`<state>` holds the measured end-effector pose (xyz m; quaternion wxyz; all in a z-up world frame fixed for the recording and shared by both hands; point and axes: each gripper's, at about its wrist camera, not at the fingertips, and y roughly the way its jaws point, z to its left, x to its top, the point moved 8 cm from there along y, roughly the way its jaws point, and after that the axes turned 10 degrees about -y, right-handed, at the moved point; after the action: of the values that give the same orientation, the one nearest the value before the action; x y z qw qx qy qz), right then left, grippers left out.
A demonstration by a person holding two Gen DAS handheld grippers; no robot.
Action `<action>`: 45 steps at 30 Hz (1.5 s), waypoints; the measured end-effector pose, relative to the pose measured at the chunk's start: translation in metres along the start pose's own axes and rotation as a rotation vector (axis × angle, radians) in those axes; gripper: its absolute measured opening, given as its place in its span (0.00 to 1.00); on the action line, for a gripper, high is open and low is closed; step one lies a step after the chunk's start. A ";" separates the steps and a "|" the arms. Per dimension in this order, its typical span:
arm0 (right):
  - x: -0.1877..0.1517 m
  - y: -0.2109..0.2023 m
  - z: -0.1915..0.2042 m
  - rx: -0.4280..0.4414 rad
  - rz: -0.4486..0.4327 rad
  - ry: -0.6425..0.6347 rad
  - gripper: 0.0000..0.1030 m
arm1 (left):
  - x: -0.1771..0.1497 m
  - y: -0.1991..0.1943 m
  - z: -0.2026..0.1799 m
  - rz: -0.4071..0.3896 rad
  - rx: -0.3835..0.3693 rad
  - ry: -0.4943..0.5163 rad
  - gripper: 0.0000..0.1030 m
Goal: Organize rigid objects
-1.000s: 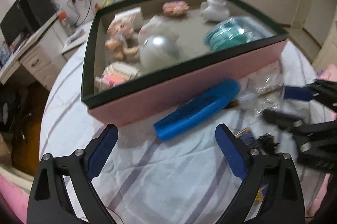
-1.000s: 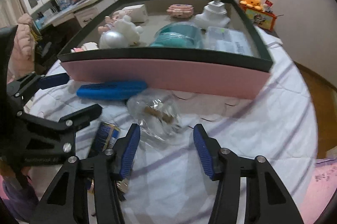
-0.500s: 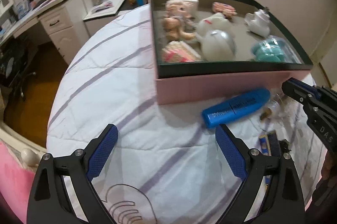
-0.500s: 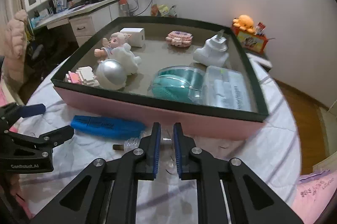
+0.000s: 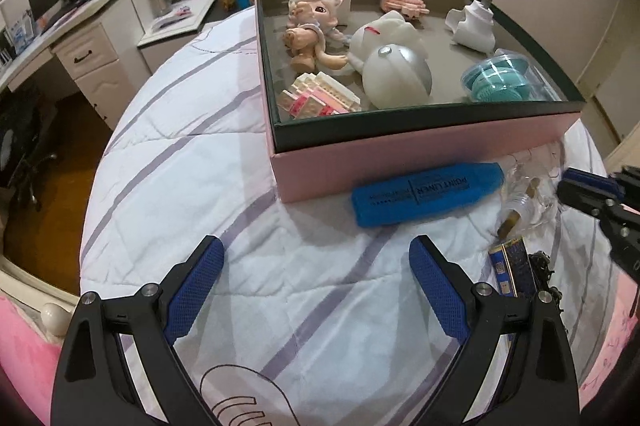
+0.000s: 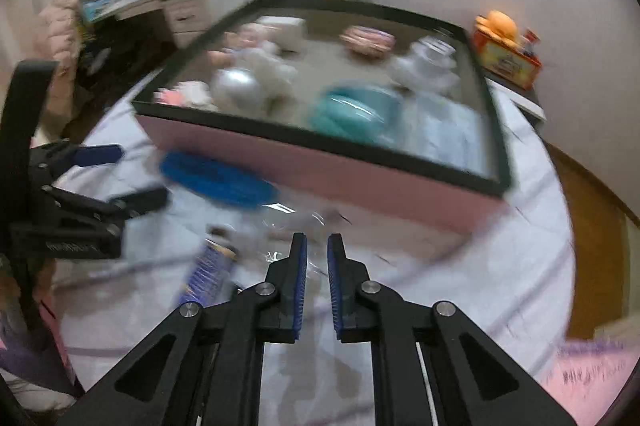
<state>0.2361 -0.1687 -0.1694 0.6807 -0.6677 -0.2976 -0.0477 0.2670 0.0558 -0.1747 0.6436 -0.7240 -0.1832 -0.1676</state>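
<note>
Right gripper (image 6: pixel 317 246) clamped on clear bag (image 5: pixel 528 197) beside pink box (image 5: pixel 420 153); left gripper (image 5: pixel 316 258) wide open over bedspread (image 5: pixel 192 161), gripping nothing.

The left hand-held gripper (image 5: pixel 316 282) has two black, angular plastic fingers with triangular cut-outs and round silver screws at the joints. Its inner pads (image 5: pixel 438 290) are blue with a fine knurled grid. The right hand-held gripper (image 6: pixel 317 268) is built alike: black arms, silver screws, blue pads; the left one's body, seen from it, bears blurred white lettering.
</note>
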 end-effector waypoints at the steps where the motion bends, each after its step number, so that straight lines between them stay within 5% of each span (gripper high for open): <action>1: -0.001 -0.004 -0.006 0.005 -0.011 0.046 0.10 | 0.000 0.001 0.000 0.004 0.001 -0.004 0.93; 4: 0.018 -0.011 0.001 0.117 -0.090 0.097 0.10 | 0.001 0.002 0.003 0.007 0.001 -0.020 0.93; 7: 0.035 0.006 0.023 0.007 -0.059 -0.030 0.10 | 0.004 -0.002 0.010 -0.004 0.022 -0.038 0.93; 11: 0.049 0.033 0.053 0.009 -0.011 -0.113 0.10 | 0.008 -0.008 0.021 -0.024 0.045 -0.065 0.93; 18: 0.020 0.042 0.013 -0.118 0.118 -0.070 0.09 | 0.012 -0.006 0.027 -0.029 0.049 -0.067 0.93; 23: 0.031 0.043 0.027 0.029 0.048 -0.051 0.08 | 0.014 0.004 0.016 -0.009 0.012 -0.047 0.93; 26: 0.042 0.051 0.040 -0.004 0.031 -0.092 0.08 | 0.013 0.005 0.005 -0.003 -0.036 -0.018 0.93; 30: 0.053 0.048 0.057 0.120 -0.011 -0.073 0.04 | 0.005 0.007 -0.010 0.000 -0.045 0.062 0.88; 35: 0.063 0.054 0.077 0.114 -0.014 -0.115 0.04 | -0.003 -0.002 0.001 -0.002 -0.065 0.024 0.74; 45: 0.059 0.044 0.108 0.156 -0.046 -0.167 0.06 | -0.046 -0.031 0.006 0.033 -0.121 0.040 0.82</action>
<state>0.2674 -0.0433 -0.1878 0.7022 -0.6073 -0.3714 0.0157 0.2114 0.0626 -0.1701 0.6050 -0.7609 -0.1480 -0.1821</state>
